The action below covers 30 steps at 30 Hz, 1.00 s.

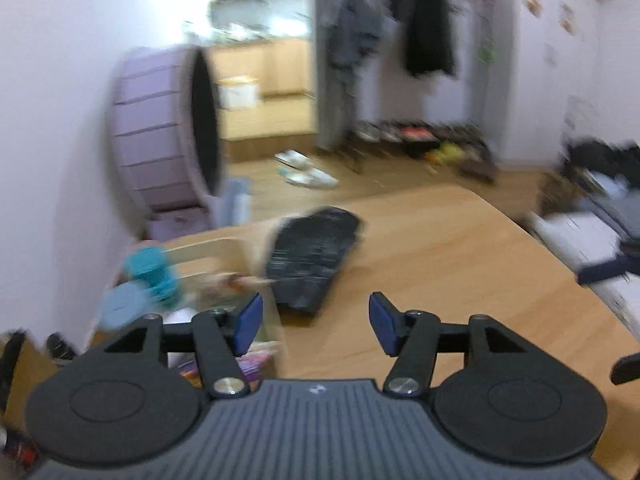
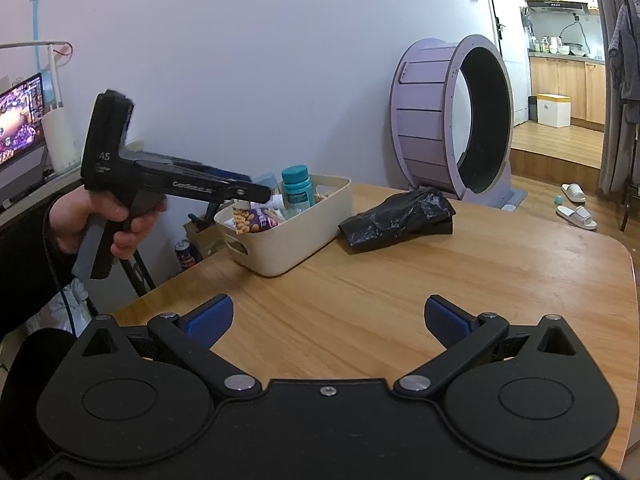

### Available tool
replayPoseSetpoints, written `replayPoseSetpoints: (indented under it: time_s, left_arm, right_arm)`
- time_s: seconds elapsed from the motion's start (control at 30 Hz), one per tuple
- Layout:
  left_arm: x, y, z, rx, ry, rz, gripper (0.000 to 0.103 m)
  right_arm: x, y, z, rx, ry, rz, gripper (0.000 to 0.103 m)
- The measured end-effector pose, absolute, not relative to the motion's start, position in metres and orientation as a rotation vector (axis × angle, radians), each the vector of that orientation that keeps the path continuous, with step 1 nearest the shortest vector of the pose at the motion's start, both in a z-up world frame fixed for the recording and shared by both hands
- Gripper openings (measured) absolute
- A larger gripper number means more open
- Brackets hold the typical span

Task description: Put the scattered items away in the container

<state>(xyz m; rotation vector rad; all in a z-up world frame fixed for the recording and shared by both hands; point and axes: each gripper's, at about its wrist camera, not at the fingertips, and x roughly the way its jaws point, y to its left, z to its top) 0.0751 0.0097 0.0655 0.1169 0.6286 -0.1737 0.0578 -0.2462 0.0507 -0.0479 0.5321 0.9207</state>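
Observation:
A cream container stands at the table's back left, holding a teal-capped bottle, a snack packet and other small items. Just right of it a crumpled black plastic bag lies on the wooden table. A hand holds my left gripper over the container's near-left rim. In the blurred left wrist view my left gripper is open and empty, with the black bag ahead and the container and teal bottle to its left. My right gripper is open and empty above the table's front.
A large purple wheel stands on the floor behind the table. White slippers lie on the floor at right. A monitor and a soda can are at the left. A clothes rack stands further back.

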Motion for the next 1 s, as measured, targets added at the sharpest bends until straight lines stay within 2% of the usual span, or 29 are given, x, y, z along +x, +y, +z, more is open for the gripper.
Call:
replayPoseSetpoints:
  time_s: [0.5,1.0]
  left_arm:
    - [0.206,-0.02,0.025,0.384,0.995,-0.222,0.058]
    - [0.253,-0.005,-0.004,0.435,1.108,-0.204,0.057]
  right_arm:
    - [0.064,-0.28,0.066,0.111,0.41,0.867,0.103]
    - [0.069,-0.282,0.066,0.118,0.401,0.855,0.103]
